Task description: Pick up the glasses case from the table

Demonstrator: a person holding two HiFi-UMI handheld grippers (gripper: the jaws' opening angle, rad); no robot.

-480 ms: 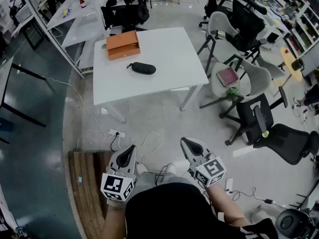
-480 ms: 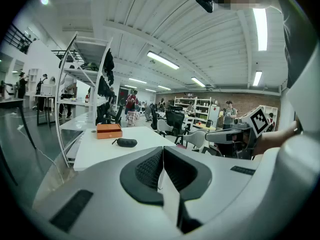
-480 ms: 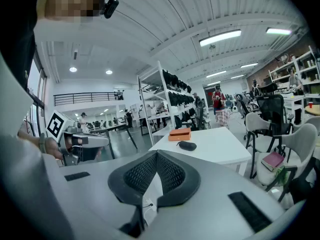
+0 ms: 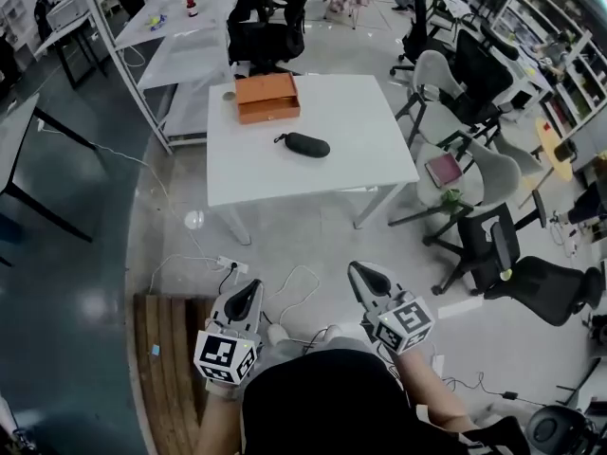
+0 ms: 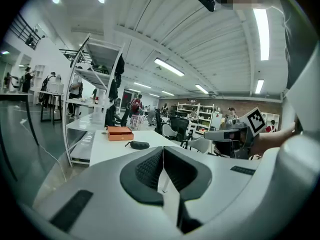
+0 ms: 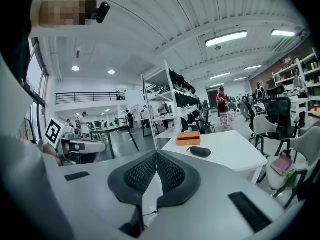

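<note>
A black glasses case (image 4: 305, 144) lies near the middle of a white table (image 4: 360, 164), well ahead of both grippers. It also shows small in the left gripper view, glasses case (image 5: 139, 145), and in the right gripper view, glasses case (image 6: 201, 152). My left gripper (image 4: 248, 288) is held low over the floor, close to the person's body, jaws shut and empty. My right gripper (image 4: 365, 277) is beside it at the right, also shut with nothing between its pads. Both are far from the table.
An orange box (image 4: 266, 97) sits on the table's far side behind the case. Office chairs (image 4: 479, 173) crowd the table's right, one holding a red book (image 4: 443, 170). Cables and a power strip (image 4: 228, 264) lie on the floor; a wooden pallet (image 4: 171, 349) is at the left.
The head view has shifted so the table and case sit a little further right and lower in the picture. Both grippers stay shut in about the same place.
</note>
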